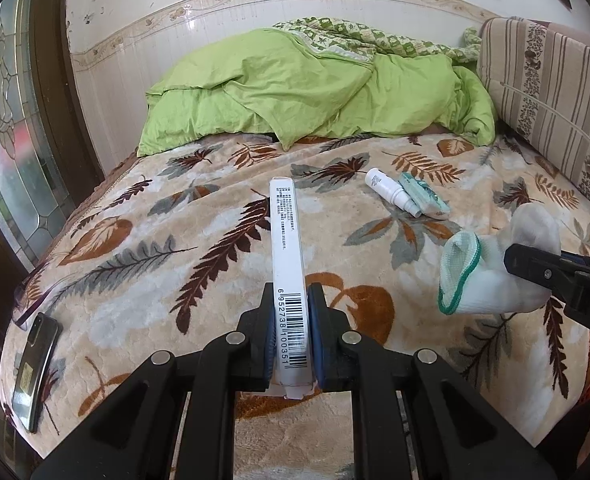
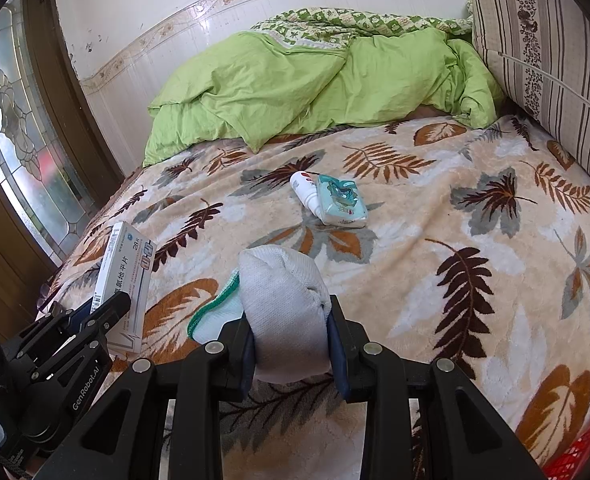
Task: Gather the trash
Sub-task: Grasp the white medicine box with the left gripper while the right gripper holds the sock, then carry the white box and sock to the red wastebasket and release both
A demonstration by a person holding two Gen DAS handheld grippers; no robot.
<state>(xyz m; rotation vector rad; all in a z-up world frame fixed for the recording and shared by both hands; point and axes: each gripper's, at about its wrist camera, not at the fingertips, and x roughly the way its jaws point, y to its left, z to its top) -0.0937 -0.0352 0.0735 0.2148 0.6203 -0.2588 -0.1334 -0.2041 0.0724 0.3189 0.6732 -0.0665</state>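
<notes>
My left gripper (image 1: 289,332) is shut on a white medicine box (image 1: 287,248) with a barcode, held edge-up above the bed; the box also shows in the right wrist view (image 2: 125,280), with the left gripper (image 2: 95,312) at lower left. My right gripper (image 2: 291,340) is shut on a white sock with a green cuff (image 2: 283,300); the sock also shows in the left wrist view (image 1: 491,272) at right. A small white bottle (image 2: 305,192) and a teal tissue pack (image 2: 341,200) lie together on the leaf-patterned blanket (image 2: 435,240), beyond both grippers.
A green duvet (image 1: 315,88) is heaped at the bed's far end. A striped cushion (image 1: 555,92) stands at right. A dark phone (image 1: 35,364) lies near the bed's left edge. A glass door (image 1: 11,120) is at left. Something red (image 2: 583,452) shows at lower right.
</notes>
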